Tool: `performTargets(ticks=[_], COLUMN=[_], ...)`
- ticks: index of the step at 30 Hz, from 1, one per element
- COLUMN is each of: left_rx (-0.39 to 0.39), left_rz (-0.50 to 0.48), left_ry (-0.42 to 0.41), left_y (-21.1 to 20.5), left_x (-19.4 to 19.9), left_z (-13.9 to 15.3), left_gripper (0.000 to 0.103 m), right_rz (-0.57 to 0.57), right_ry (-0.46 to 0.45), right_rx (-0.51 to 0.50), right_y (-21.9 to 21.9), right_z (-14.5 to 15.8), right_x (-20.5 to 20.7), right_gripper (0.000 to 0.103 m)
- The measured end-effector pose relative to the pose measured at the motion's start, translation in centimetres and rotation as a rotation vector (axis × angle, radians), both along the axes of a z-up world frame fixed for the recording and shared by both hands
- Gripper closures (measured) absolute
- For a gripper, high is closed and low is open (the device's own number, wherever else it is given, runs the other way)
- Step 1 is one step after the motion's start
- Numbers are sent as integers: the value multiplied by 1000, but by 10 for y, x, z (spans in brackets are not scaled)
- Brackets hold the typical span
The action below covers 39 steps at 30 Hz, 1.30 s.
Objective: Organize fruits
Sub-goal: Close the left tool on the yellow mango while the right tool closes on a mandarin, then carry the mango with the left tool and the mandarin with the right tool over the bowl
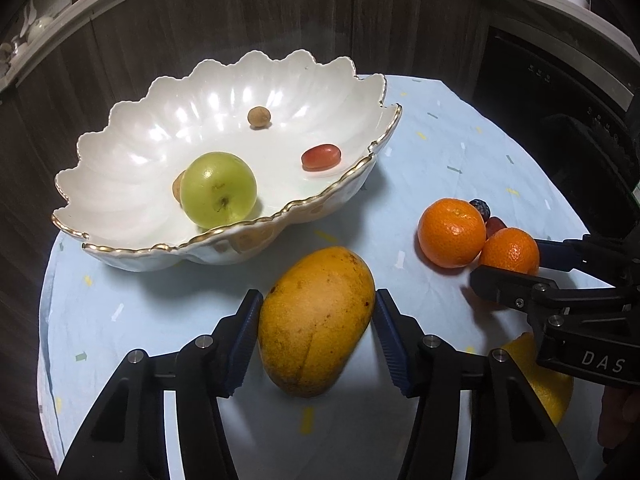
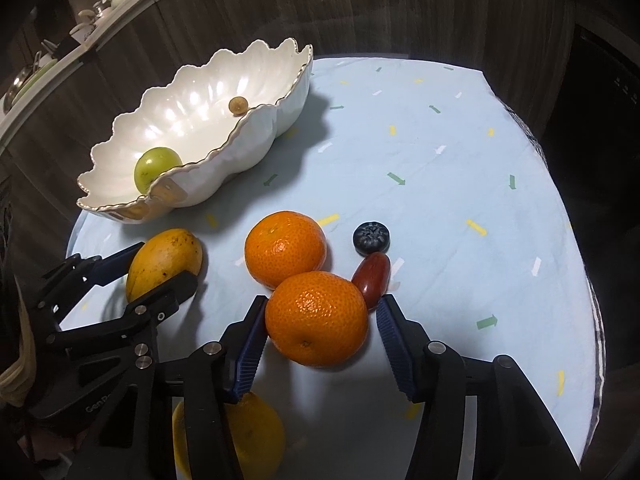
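A white scalloped bowl (image 1: 132,184) with a gold rim holds a green apple (image 1: 218,189), a red oblong fruit (image 1: 321,156) and two small brown fruits (image 1: 259,117). My left gripper (image 1: 316,336) is open, its jaws either side of a yellow mango (image 1: 316,320) on the table. My right gripper (image 2: 322,332) is open around the nearer of two oranges (image 2: 316,318); the left pad touches it, the right pad stands off. The second orange (image 2: 285,248), a blueberry (image 2: 371,237) and a dark red fruit (image 2: 373,278) lie just beyond.
The round table has a light blue patterned cloth (image 2: 440,168). A yellow fruit (image 2: 256,436) lies near the front edge, under the right gripper. Dark wood panels and shelves stand behind the table. The bowl (image 2: 256,140) sits at the far left.
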<state>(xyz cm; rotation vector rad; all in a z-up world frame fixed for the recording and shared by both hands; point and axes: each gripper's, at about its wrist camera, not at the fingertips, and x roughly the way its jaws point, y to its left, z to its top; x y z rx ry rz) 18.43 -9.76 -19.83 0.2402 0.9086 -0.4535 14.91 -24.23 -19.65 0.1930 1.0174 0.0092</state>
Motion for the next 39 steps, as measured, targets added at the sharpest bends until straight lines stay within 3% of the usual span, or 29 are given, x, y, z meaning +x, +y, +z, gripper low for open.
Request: performTargets(ticks=[2, 8, 39], left_rx=[0, 1, -38], left_rz=[2, 6, 32], left_ry=[0, 2, -111], left_y=[0, 2, 20], left_x=[-1, -6, -32], left_z=[0, 3, 63], left_gripper=[48, 49, 49], right_rz=[10, 12, 34], right_ry=[-8, -9, -136], right_rx=[-3, -7, -40], right_y=[2, 4, 18], right_z=[2, 3, 61], right_x=[-2, -4, -28], right_gripper=[55, 57, 57])
